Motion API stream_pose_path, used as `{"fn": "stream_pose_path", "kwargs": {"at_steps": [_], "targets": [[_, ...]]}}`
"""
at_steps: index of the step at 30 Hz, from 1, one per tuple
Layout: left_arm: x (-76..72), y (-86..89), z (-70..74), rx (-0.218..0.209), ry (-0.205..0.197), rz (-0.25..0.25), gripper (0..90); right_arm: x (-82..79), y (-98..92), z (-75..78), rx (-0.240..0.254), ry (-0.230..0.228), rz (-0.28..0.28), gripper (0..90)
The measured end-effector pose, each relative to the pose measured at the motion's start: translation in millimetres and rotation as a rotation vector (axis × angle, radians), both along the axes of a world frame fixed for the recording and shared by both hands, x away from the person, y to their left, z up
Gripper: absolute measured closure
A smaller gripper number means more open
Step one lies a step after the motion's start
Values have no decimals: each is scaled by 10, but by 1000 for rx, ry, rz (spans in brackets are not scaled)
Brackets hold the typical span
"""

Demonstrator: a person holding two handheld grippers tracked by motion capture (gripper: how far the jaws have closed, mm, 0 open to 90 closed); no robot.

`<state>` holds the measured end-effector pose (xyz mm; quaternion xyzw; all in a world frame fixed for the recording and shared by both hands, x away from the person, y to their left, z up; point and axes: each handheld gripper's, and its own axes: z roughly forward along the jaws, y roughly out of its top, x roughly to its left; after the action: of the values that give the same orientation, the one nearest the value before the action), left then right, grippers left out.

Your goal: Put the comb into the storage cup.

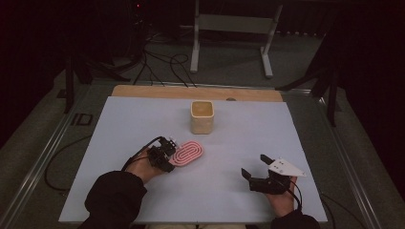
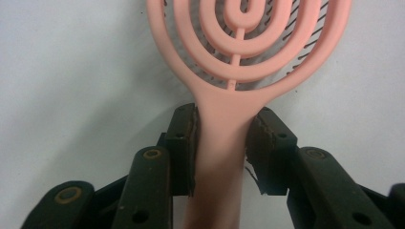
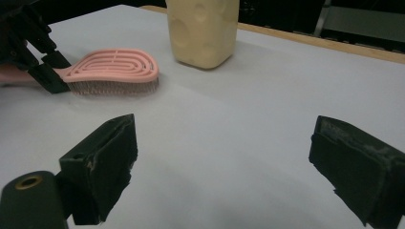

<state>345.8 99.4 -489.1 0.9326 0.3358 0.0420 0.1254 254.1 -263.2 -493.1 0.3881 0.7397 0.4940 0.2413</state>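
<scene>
A pink oval hairbrush point(image 1: 187, 152) lies bristles-down on the white mat, left of centre. My left gripper point(image 1: 171, 155) is shut on its handle. In the left gripper view the two jaws press both sides of the pink handle point(image 2: 222, 143), and the ringed head point(image 2: 224, 95) stretches away above them. My right gripper point(image 1: 253, 165) hovers near the front right of the mat, open with nothing between its jaws. The right gripper view shows its gap point(image 3: 229, 157) over bare mat, with the brush point(image 3: 114, 67) and the left gripper point(image 3: 45, 71) at far left.
A cream square cup point(image 1: 202, 118) stands upright behind the brush, seen also in the right gripper view point(image 3: 203, 28). The white mat point(image 1: 143, 119) ends at a wooden strip point(image 1: 196, 92) at the back. A white metal stand point(image 1: 229, 28) and cables lie beyond.
</scene>
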Motion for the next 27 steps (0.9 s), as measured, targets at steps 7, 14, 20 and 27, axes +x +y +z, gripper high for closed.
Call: {"fn": "stream_pose_path", "kwargs": {"at_steps": [7,14,20,27], "targets": [[-5,-27,10,22,-1,-12,698,-1,-1,1,0,1,-1,90],[-26,-29,10,20,-25,-1,703,1,-4,0,-3,0,0,91],[-15,2,10,13,-40,13,703,2,-6,-1,-2,1,0,91],[-16,37,43,-4,-65,34,703,4,-7,-3,-3,1,1,90]]}}
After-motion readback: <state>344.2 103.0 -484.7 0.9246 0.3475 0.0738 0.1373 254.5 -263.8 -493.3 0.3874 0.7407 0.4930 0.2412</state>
